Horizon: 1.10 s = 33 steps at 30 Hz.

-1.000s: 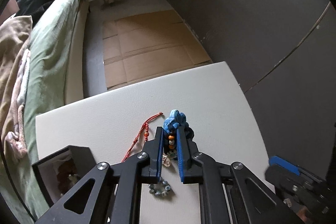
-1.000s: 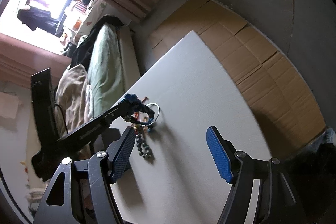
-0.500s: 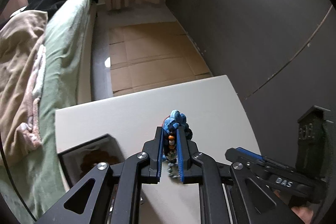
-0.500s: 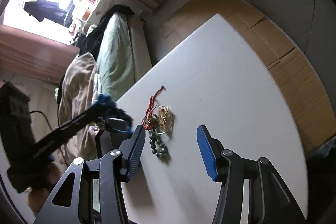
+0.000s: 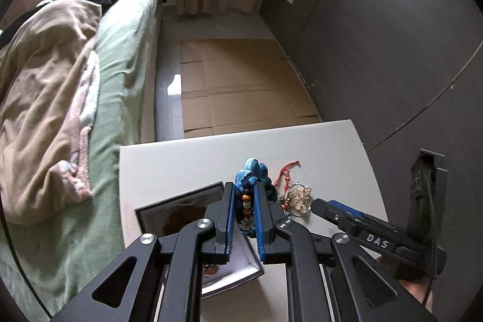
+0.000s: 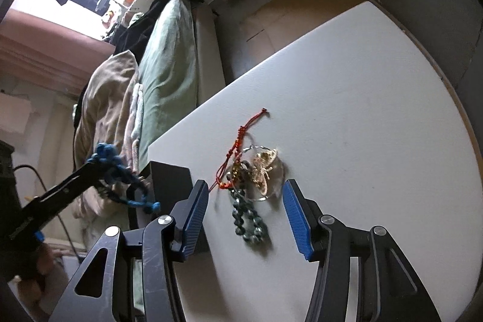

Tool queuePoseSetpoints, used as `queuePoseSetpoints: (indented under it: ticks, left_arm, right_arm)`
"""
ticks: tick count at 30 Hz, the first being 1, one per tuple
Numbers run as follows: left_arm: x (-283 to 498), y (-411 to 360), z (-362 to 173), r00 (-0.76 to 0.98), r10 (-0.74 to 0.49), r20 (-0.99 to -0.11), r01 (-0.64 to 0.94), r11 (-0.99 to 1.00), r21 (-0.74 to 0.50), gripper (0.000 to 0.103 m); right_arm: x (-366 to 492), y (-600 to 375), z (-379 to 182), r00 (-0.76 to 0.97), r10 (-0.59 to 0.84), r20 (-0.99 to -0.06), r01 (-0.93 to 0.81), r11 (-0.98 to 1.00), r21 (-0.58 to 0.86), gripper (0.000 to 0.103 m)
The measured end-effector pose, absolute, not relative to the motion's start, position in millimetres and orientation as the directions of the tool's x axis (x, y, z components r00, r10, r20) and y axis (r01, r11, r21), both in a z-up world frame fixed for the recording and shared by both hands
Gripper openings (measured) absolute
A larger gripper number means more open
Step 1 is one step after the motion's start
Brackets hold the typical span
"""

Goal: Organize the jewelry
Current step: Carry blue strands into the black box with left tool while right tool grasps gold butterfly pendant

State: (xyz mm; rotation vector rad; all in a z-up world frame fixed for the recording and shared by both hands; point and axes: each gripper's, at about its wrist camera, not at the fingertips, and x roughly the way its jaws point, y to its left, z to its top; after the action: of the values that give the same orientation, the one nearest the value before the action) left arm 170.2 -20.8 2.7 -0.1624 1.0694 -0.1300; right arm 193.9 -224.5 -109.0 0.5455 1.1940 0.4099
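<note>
The left claw (image 5: 244, 202) is clenched on a blue knotted cord bracelet with coloured beads (image 5: 252, 175), held above the desk and hanging over the near edge of the dark open jewelry box (image 5: 181, 210), which lies just below and to its left. The right claw (image 6: 246, 201) stands released, its jaws straddling the pile left on the white desk (image 6: 362, 116): a dark green bead bracelet (image 6: 247, 219) running lengthwise between them, with a red cord bracelet (image 6: 238, 141) and a gold trinket (image 6: 264, 168) just ahead.
</note>
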Motion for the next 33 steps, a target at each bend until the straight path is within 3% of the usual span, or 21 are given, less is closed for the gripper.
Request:
queuePoseSetpoints:
  ticks: [3, 6, 8, 11, 20, 33]
  left_arm:
    - [168, -13, 5, 0.481, -0.183, -0.857, 0.021, 0.98, -0.198, 0.012]
    - [166, -9, 7, 0.483, -0.185, -0.856, 0.017, 0.979, -0.202, 0.012]
    - [165, -6, 7, 0.484, -0.185, -0.855, 0.015, 0.979, -0.203, 0.012]
    - [164, -4, 9, 0.487, -0.183, -0.854, 0.012, 0.979, -0.203, 0.012]
    - [152, 5, 11, 0.484, -0.168, -0.859, 0.001, 0.982, -0.191, 0.012]
    - [146, 21, -34, 0.425, -0.227, -0.876, -0.048, 0.961, -0.272, 0.012]
  right_arm:
    - [195, -220, -111, 0.339, 0.559, -0.757, -0.019, 0.808, 0.589, 0.051]
    - [197, -217, -114, 0.357, 0.518, -0.777, -0.017, 0.836, 0.549, 0.033]
    - [199, -215, -117, 0.358, 0.492, -0.794, -0.011, 0.852, 0.523, 0.031]
    - [201, -211, -122, 0.346, 0.49, -0.8, -0.016, 0.855, 0.518, 0.021]
    - [199, -192, -128, 0.347, 0.368, -0.862, -0.065, 0.927, 0.37, 0.014]
    - [188, -216, -106, 0.359, 0.479, -0.801, -0.059, 0.868, 0.493, 0.012]
